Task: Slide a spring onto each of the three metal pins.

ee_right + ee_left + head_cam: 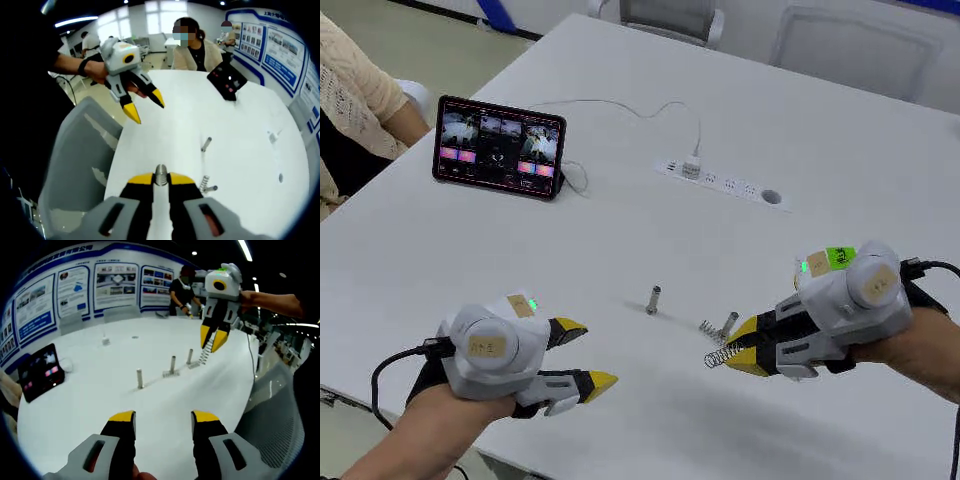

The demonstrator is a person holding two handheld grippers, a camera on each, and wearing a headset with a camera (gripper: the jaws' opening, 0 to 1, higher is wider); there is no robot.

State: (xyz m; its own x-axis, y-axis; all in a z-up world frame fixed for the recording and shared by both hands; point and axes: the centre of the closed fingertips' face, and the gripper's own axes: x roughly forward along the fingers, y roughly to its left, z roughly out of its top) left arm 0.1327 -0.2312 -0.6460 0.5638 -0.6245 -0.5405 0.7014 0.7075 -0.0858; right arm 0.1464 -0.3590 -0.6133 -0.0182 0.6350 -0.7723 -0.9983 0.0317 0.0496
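Left gripper (586, 353) and right gripper (740, 346): pale grey shells, black jaws, yellow tips (602, 380), green lights (532, 304). Tan stickers (487, 346) on round caps, writing unreadable. Black cables (385, 365) behind. Right one carries green tag (840, 257), possibly tape.

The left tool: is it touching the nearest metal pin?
Apart. The left gripper view shows bare table between the left tool and the nearest pin.

Bare tabletop (620, 210) lies all round the upright pins (653, 299) standing mid-table.
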